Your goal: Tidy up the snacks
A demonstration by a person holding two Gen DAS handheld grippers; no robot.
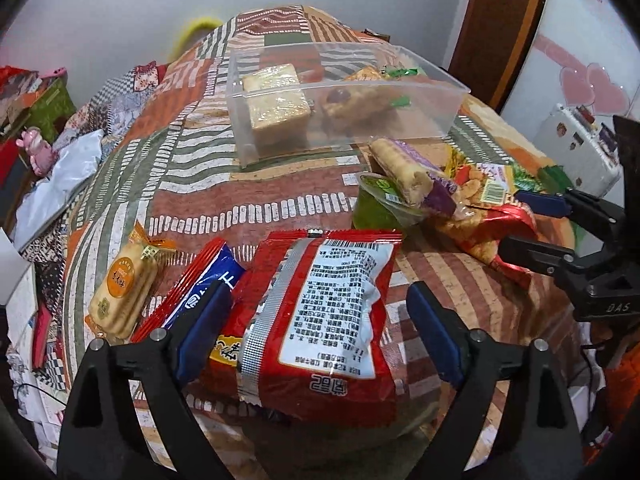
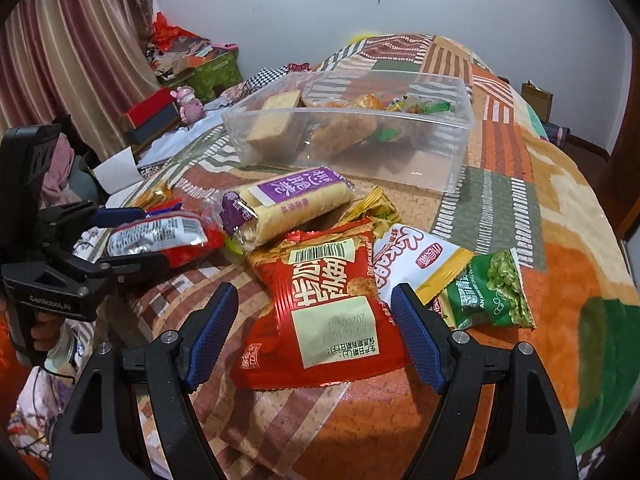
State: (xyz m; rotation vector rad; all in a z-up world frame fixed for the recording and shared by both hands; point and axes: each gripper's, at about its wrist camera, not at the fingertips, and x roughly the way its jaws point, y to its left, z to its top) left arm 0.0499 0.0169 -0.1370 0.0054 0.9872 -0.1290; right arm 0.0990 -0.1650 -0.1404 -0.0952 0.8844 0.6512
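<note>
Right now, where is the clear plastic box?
The clear plastic box sits on the patterned bedspread at the far side of both views, just beyond the purple-labelled biscuit roll.

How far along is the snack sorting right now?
Done: a few snacks sit in the clear bin. In hand: nothing gripped; the left gripper straddles a red packet, the right gripper a red chip bag, both open. Left: those, the purple-wrapped roll and more.

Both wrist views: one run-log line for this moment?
left tongs: open, astride red packet | right tongs: open, astride red snack bag | clear bin: partly filled
</note>
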